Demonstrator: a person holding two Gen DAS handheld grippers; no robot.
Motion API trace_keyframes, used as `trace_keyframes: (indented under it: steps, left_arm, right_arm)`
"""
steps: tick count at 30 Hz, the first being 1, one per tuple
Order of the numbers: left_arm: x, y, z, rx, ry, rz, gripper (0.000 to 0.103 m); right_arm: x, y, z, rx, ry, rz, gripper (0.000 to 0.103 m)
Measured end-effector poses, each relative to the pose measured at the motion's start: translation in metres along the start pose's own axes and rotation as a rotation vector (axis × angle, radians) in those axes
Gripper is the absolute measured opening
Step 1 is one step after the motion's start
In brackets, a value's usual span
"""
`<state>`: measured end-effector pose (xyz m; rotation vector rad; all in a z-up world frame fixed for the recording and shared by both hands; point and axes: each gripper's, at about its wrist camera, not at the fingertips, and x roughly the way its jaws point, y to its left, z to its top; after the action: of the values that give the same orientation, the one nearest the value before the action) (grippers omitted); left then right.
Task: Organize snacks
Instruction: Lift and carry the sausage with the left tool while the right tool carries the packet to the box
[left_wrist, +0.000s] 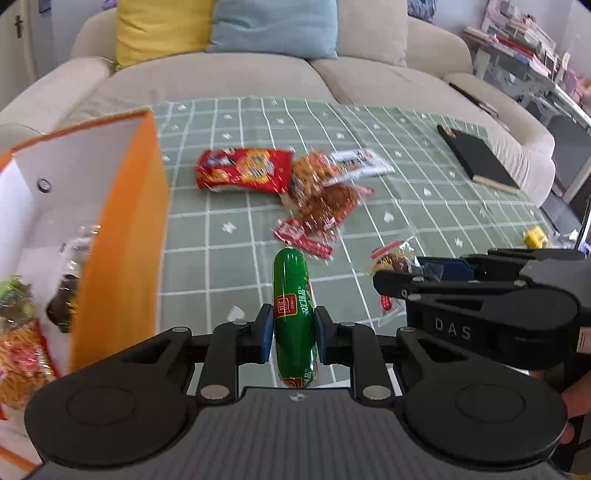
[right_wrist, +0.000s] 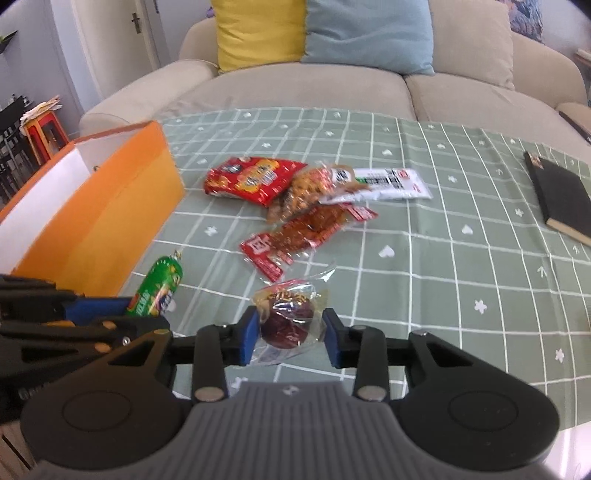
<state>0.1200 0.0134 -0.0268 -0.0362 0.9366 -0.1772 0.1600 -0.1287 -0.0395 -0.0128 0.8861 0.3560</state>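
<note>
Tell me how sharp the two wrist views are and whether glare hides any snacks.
Left wrist view: the green sausage in the left gripper is crisp, while the loose snack pile is smeared with glints on its wrappers. Right wrist view: softer overall, the wrapped date snack readable despite shiny film; fisheye bends the tablecloth grid in both.

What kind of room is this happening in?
Most likely a home living room. A beige sofa with yellow and blue cushions sits behind a low table under a green checked cloth, strewn with snack packets beside an orange box.
</note>
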Motion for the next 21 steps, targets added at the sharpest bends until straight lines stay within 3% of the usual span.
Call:
trace_keyframes:
  steps: [9, 21]
  left_arm:
    - [-0.037, 0.024, 0.020, -0.047, -0.034, 0.010, 0.025]
    - [-0.083, 0.099, 0.063, -0.128, -0.165, 0.180, 0.025]
  right_arm:
    - [-0.031, 0.025, 0.029, -0.033, -0.083, 0.063, 0.035]
    - [-0.038, 0.097, 0.096, -0.105, -0.182, 0.236, 0.035]
